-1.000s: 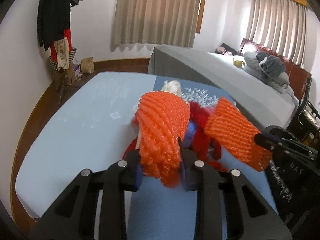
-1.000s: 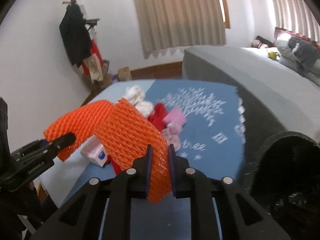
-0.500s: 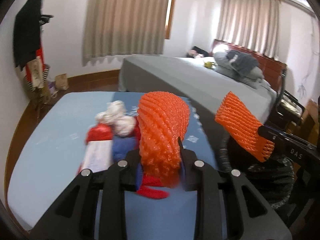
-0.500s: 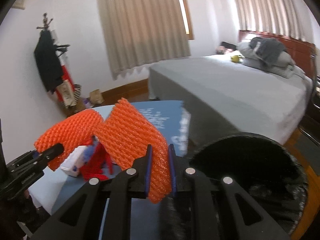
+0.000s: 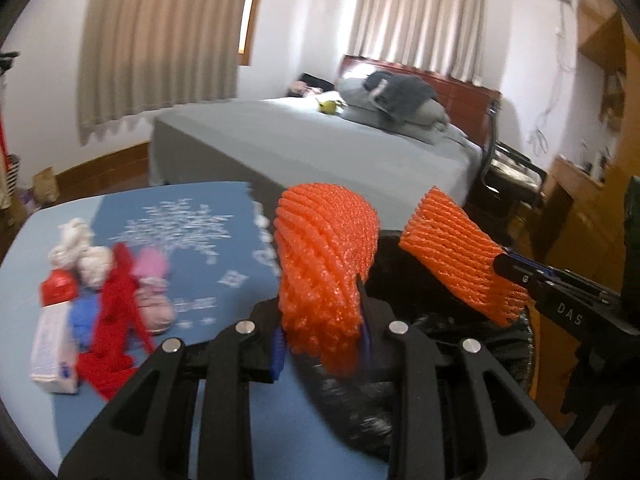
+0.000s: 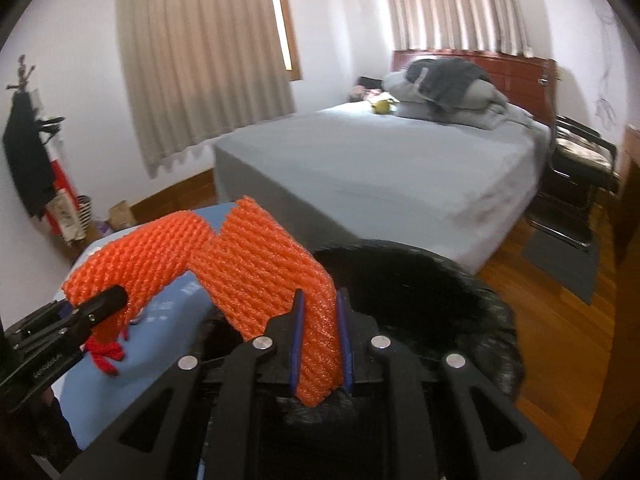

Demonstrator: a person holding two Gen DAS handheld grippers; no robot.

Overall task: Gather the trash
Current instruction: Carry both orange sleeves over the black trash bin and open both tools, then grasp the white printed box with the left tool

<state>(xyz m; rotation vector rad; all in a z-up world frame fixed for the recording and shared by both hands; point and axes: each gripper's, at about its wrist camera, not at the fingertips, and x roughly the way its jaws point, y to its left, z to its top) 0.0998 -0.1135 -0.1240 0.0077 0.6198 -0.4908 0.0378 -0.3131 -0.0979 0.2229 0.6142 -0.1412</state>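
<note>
Both grippers have swung right since a second ago, away from the blue tablecloth (image 5: 224, 264) and over the black-lined round trash bin (image 6: 432, 280), which now fills the near right of both views. The left gripper (image 5: 322, 340) stays clamped on one orange foam mesh fruit sleeve (image 5: 324, 268), and the right gripper (image 6: 320, 344) stays clamped on the second orange foam mesh sleeve (image 6: 272, 276), both held above the bin's rim. The remaining pile of red, white, pink and blue scraps (image 5: 100, 292), earlier straight ahead, now sits on the cloth to the far left.
</note>
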